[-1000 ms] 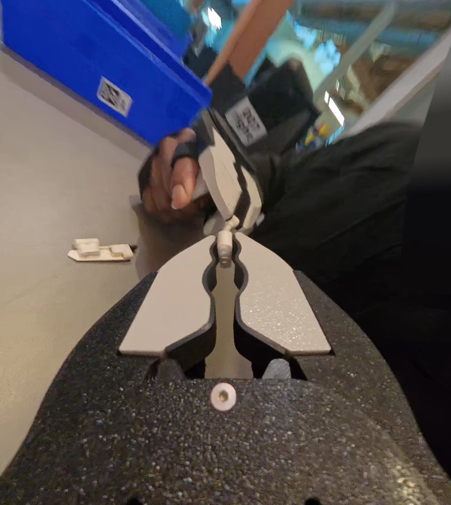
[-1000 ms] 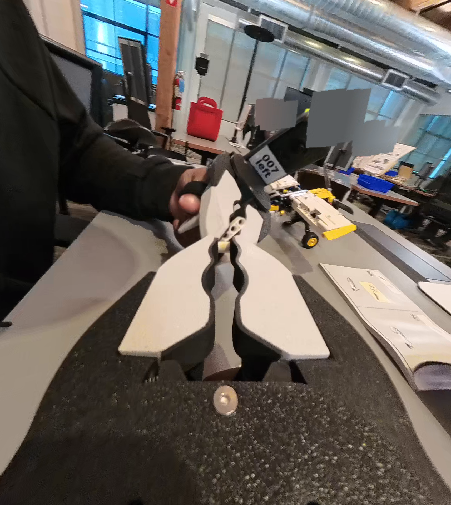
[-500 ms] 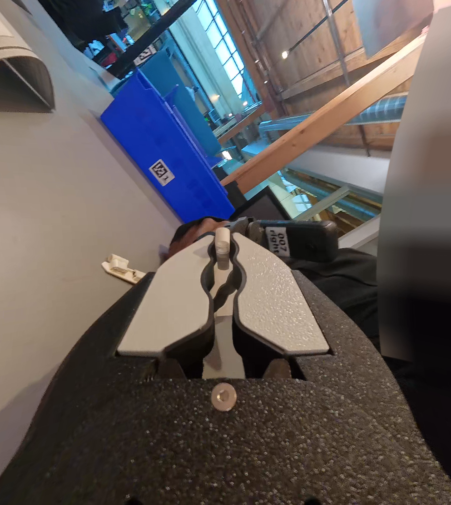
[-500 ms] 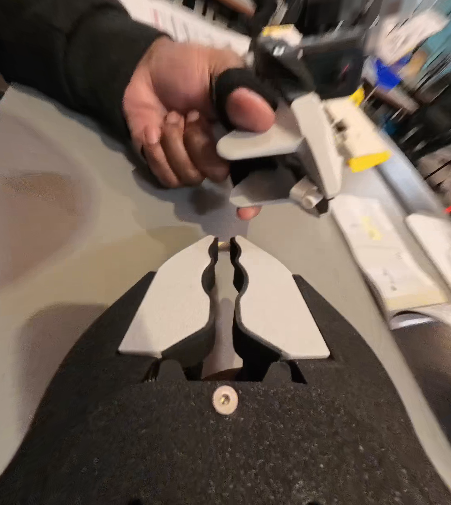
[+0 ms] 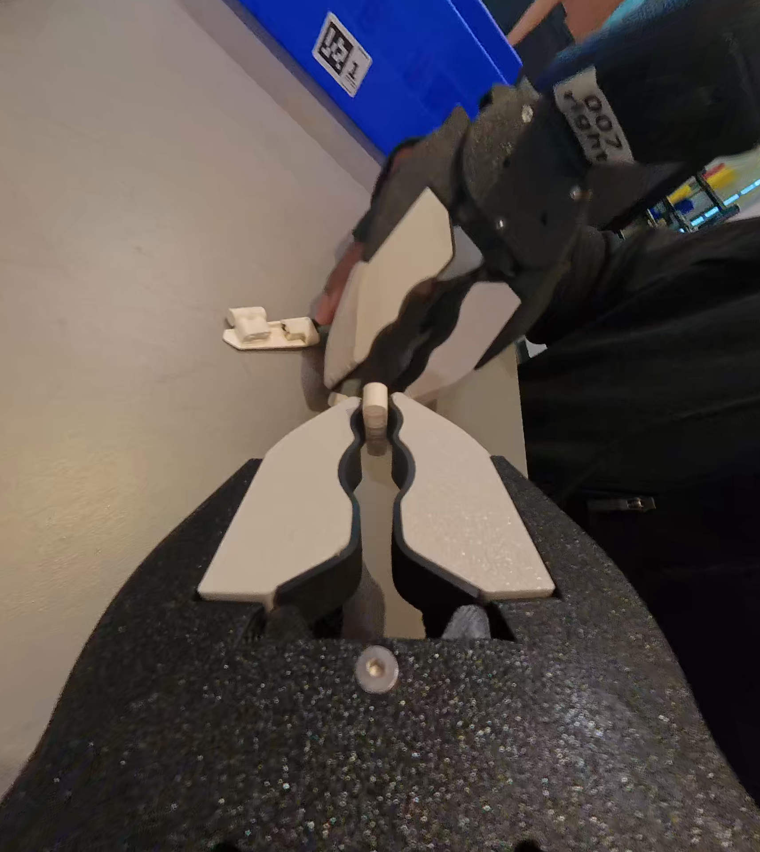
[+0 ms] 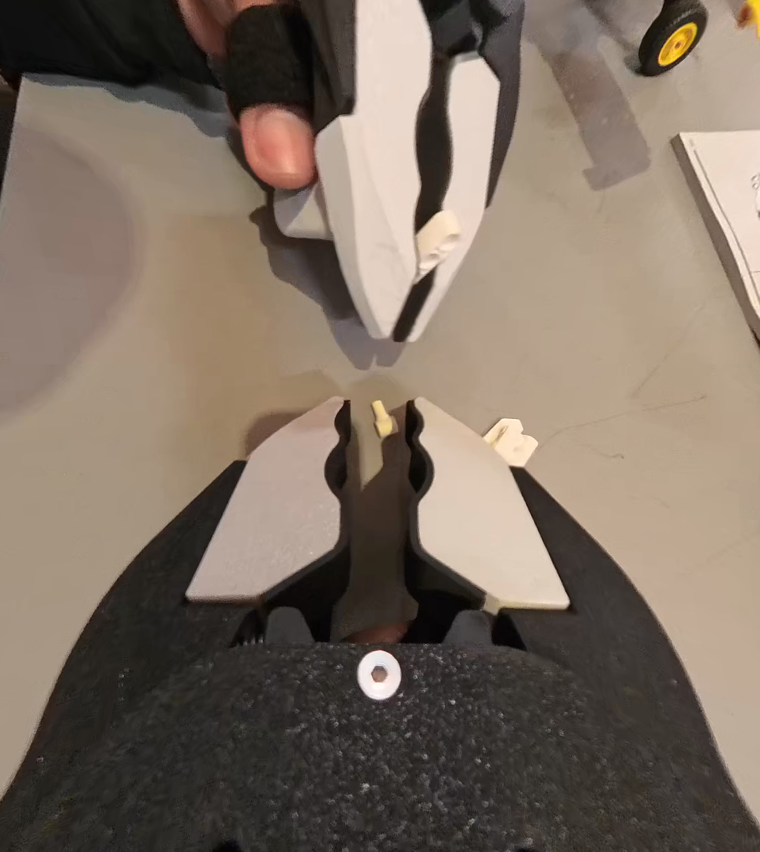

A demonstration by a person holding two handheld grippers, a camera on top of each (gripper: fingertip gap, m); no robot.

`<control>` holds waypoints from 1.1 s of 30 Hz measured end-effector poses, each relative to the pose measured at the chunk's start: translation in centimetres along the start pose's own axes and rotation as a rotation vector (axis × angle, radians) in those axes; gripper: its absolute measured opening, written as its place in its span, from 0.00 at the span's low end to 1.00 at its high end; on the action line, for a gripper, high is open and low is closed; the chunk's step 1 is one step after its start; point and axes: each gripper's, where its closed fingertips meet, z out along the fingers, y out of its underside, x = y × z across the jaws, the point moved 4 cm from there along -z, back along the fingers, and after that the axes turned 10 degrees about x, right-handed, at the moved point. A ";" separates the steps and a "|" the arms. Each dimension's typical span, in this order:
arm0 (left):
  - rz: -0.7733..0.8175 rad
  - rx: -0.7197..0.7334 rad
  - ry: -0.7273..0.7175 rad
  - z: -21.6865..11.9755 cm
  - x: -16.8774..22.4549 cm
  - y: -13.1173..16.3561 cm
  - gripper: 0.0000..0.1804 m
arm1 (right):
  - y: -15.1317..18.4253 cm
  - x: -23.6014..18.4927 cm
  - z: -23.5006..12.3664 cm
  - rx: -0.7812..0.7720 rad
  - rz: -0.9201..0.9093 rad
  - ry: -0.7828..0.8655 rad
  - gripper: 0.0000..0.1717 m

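Left wrist view: white beam pinched; right jaws spread over a loose peg

Left wrist view. Left gripper (image 5: 375,405) closed on a small off-white beam piece (image 5: 375,408), both fingertips pressing its sides; the piece stands up between the tips, its end poking just past them. Right gripper (image 5: 396,369) hangs close ahead, tilted, dark wavy inner faces showing, fingers apart. On the grey table (image 5: 92,276), left of that gripper, lies a white flat assembly (image 5: 267,329) with two blocks on a plate. Blue bin (image 5: 415,69) with a square marker label sits farther back. Black sleeve fills the right side.

Right wrist view. Right gripper (image 6: 378,410) points down at the table (image 6: 599,346), fingers parted. A tiny cream peg (image 6: 381,420) lies on the table between the tips, touching neither pad; nothing gripped. White flat assembly (image 6: 511,445) shows just beside the right finger's outer edge, partly hidden. Left gripper (image 6: 410,322) comes in from above, tips near together, the off-white beam piece (image 6: 438,242) seen clamped between its fingers partway up. A hand (image 6: 272,115) with a black finger sleeve holds that gripper. Open booklet (image 6: 746,221) lies at the right edge; a black-and-yellow wheel (image 6: 673,41) shows top right.
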 end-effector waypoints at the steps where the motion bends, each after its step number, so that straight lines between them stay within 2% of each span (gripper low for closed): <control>1: 0.008 -0.014 0.021 0.0 0.2 0.1 0.04 | -0.2 0.2 -0.3 0.020 -0.007 -0.006 0.14; 5: 0.007 -0.095 0.242 -0.1 2.4 0.9 0.04 | -2.0 0.6 -1.3 0.180 -0.059 -0.060 0.15; 9: 0.015 -0.190 0.437 0.0 4.2 1.4 0.04 | -4.6 -0.7 -1.9 0.373 -0.166 -0.248 0.15; 13: 0.047 -0.284 0.547 0.2 5.3 2.3 0.04 | -5.9 -1.9 -1.8 0.437 -0.126 -0.444 0.12; 17: 0.089 -0.341 0.593 0.1 6.0 3.1 0.04 | -5.8 -3.1 -1.7 0.458 -0.089 -0.570 0.10; 25: 0.115 -0.394 0.633 0.2 6.7 3.9 0.04 | -5.7 -4.3 -1.0 0.466 -0.060 -0.653 0.07; 29: 0.122 -0.379 0.618 0.2 6.6 3.8 0.05 | -5.7 -4.4 -0.7 0.473 -0.044 -0.647 0.06; 33: 0.095 -0.276 0.506 -0.1 5.3 2.7 0.08 | -5.6 -3.0 -0.6 0.473 0.021 -0.510 0.05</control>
